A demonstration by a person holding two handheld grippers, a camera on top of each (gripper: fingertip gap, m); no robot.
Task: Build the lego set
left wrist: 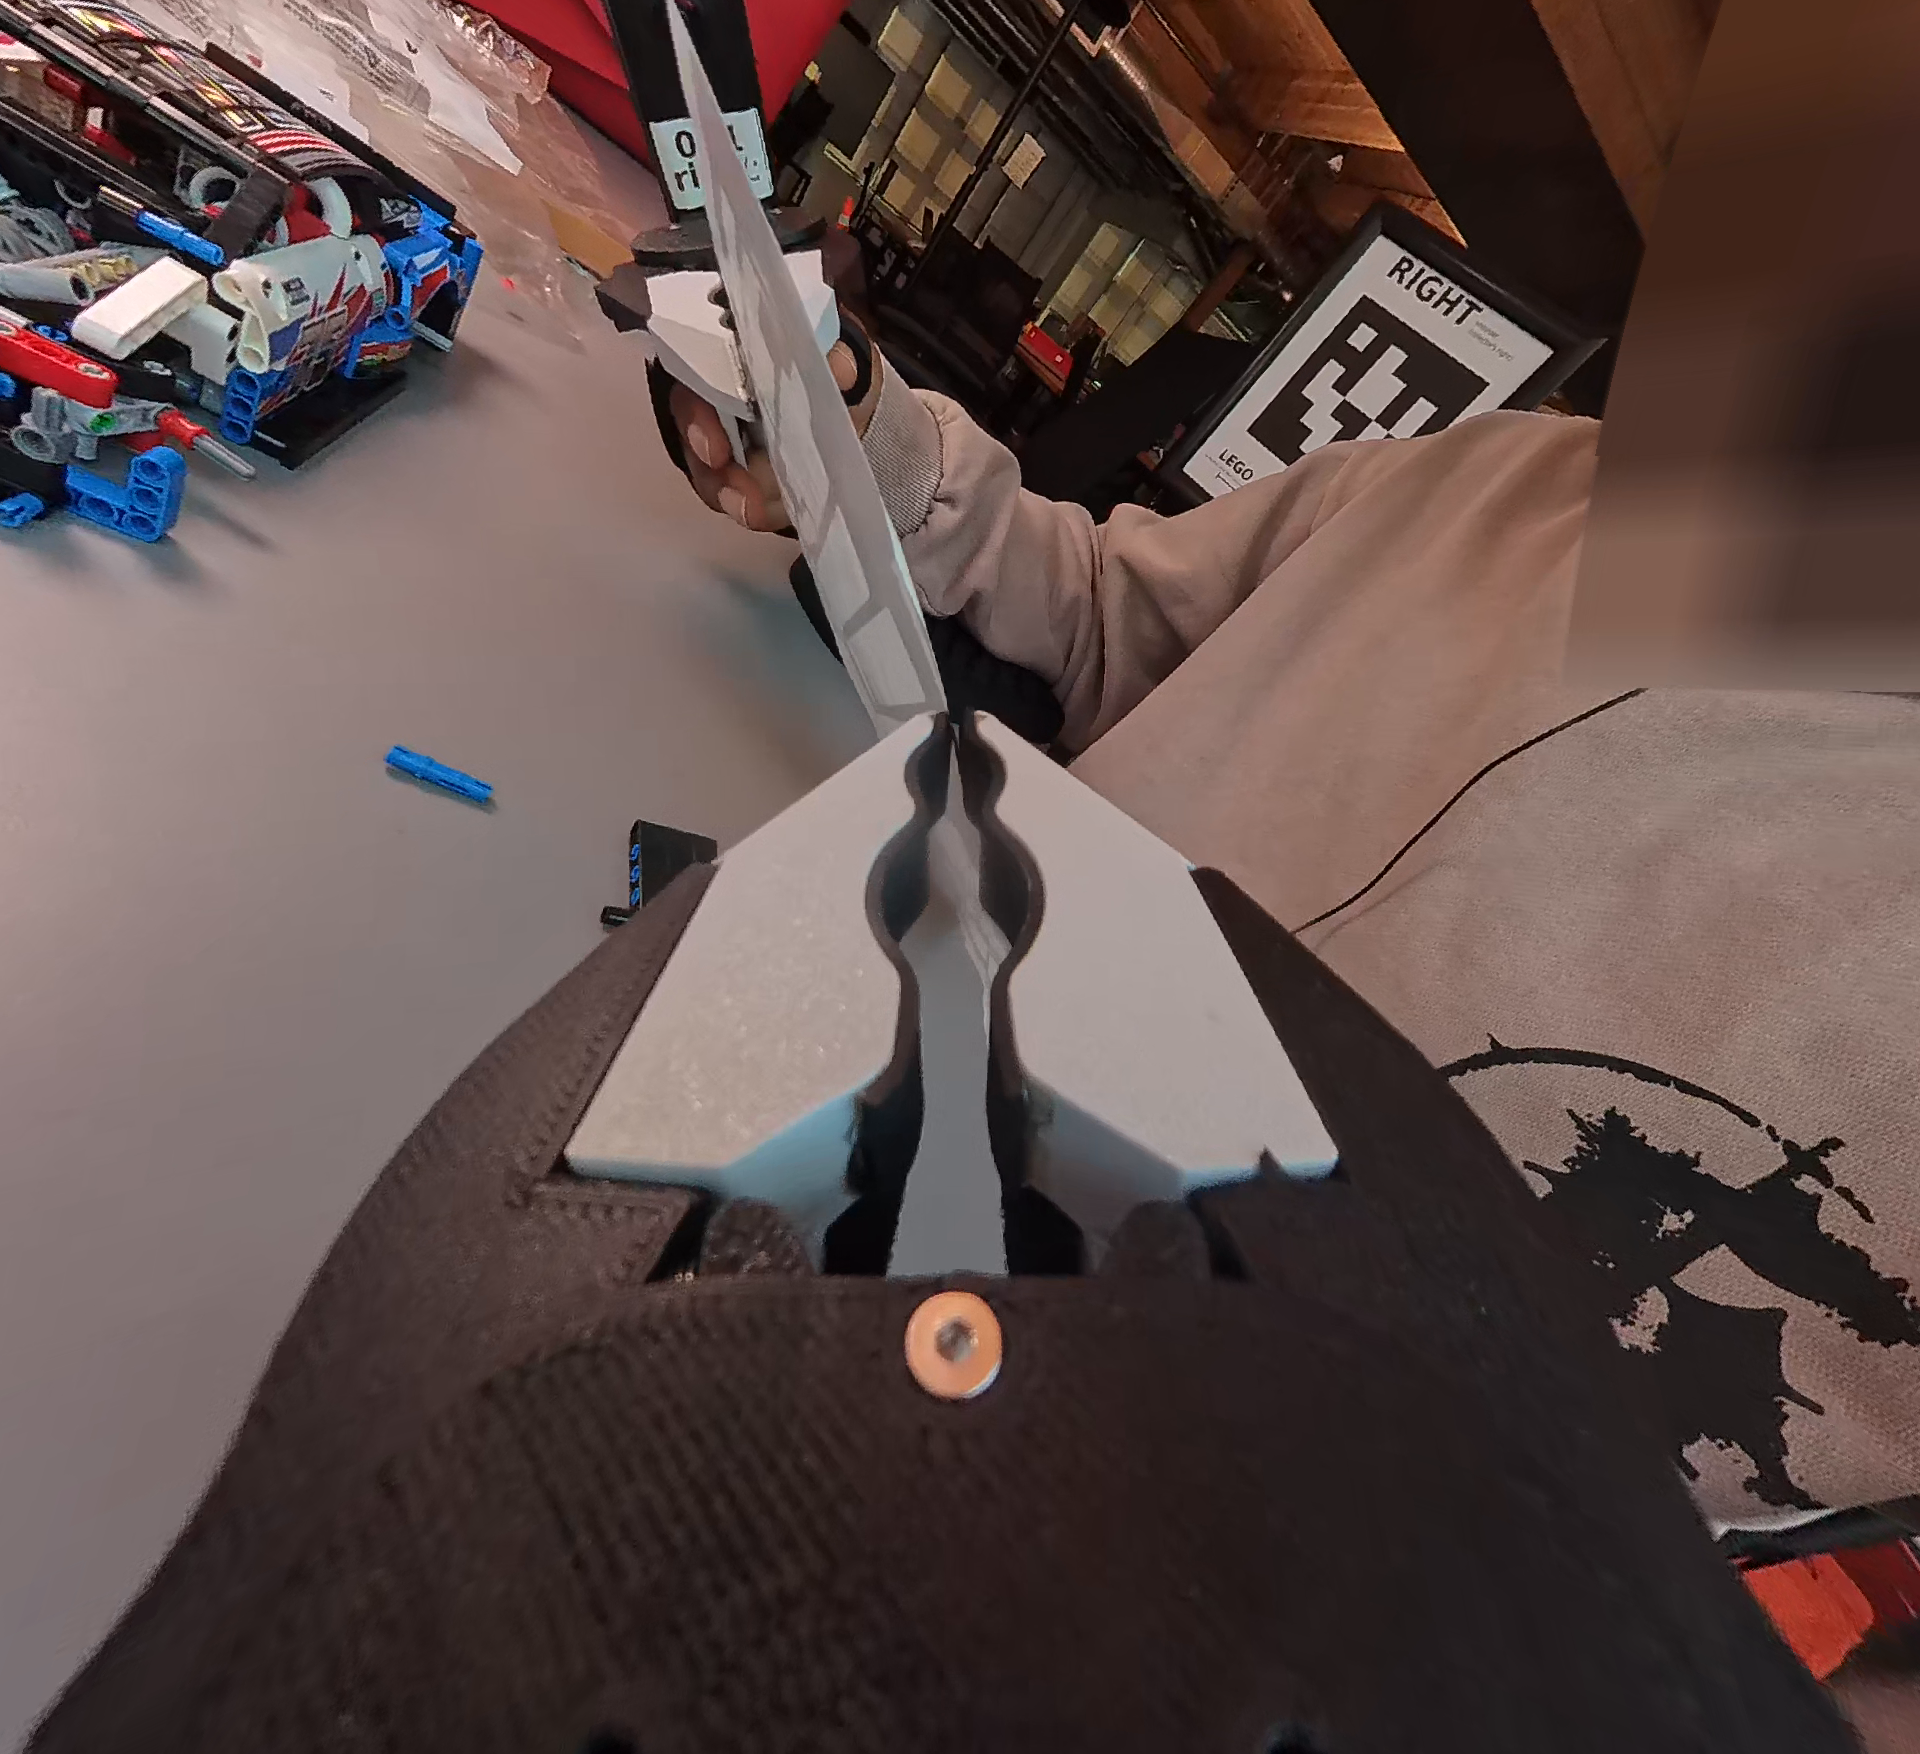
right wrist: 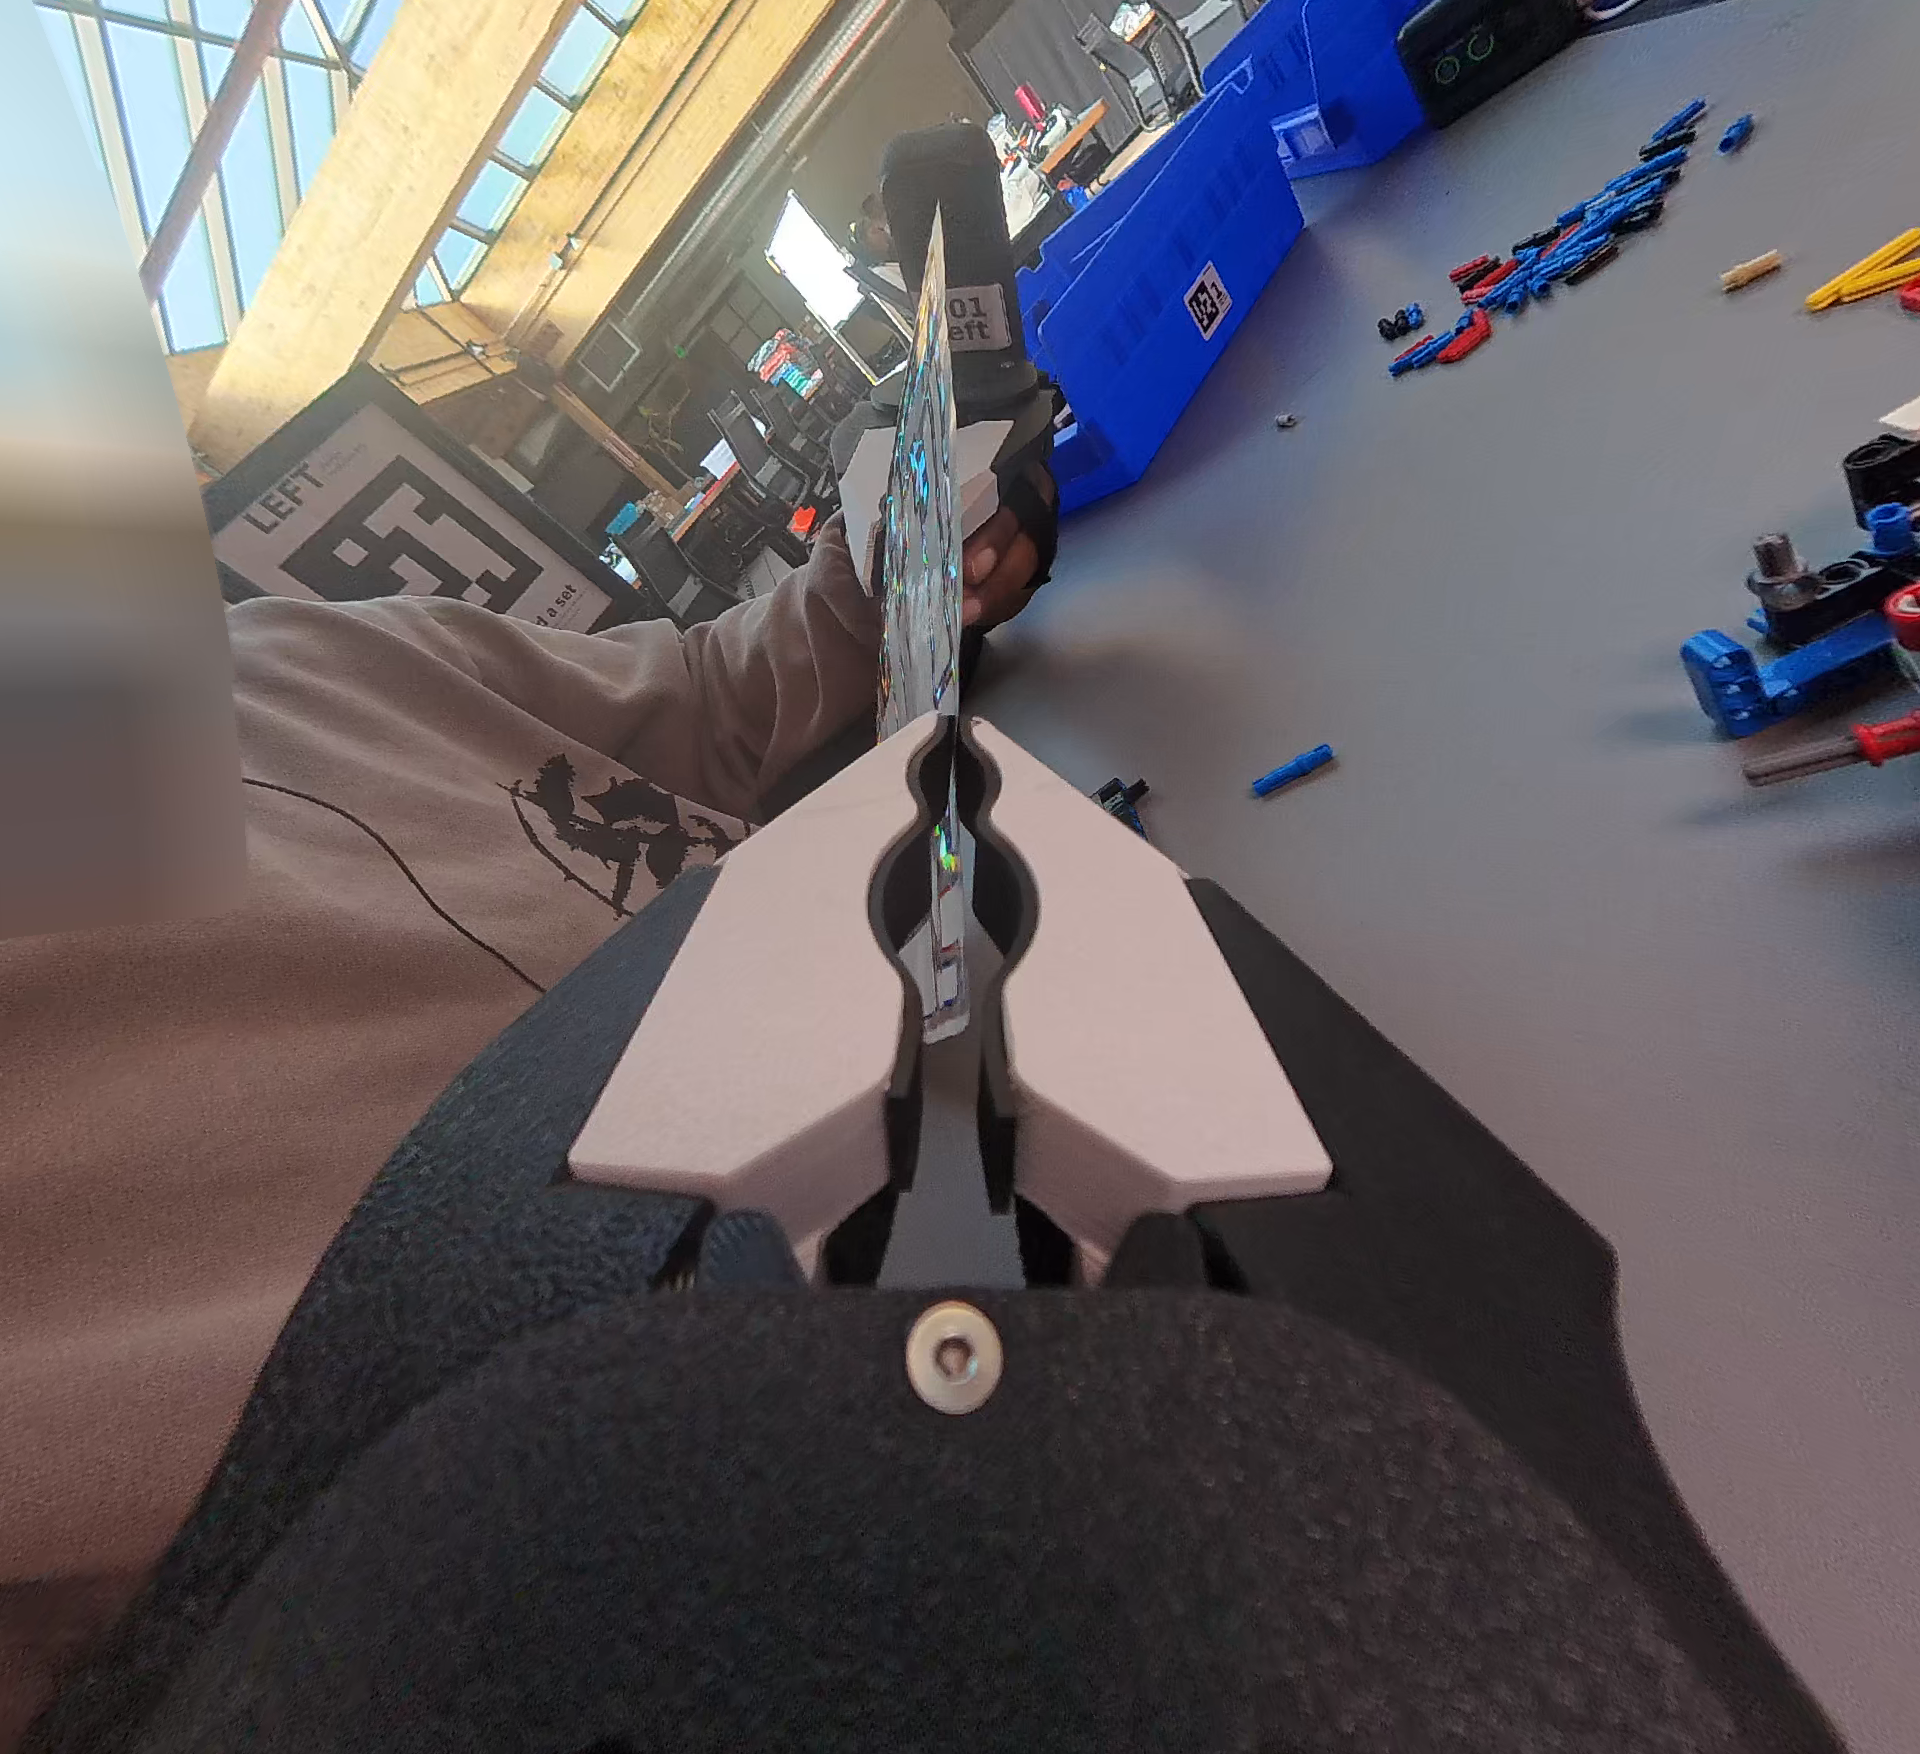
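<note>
While both jaws clamp one thin glossy sticker sheet (left wrist: 821,478), left gripper (left wrist: 954,730), right gripper (right wrist: 954,730), blue pin (left wrist: 438,774) on grey bench (left wrist: 312,873) at nine o'clock.

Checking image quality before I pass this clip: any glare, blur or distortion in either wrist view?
Left wrist view: even indoor light, strong fisheye bending at the edges, sticker sheet edge-on and pale, left gripper sharp. Right wrist view: bright skylight washes the upper left, the sheet's printed face glints, right gripper sharp, the scattered lego pieces soft.
</note>
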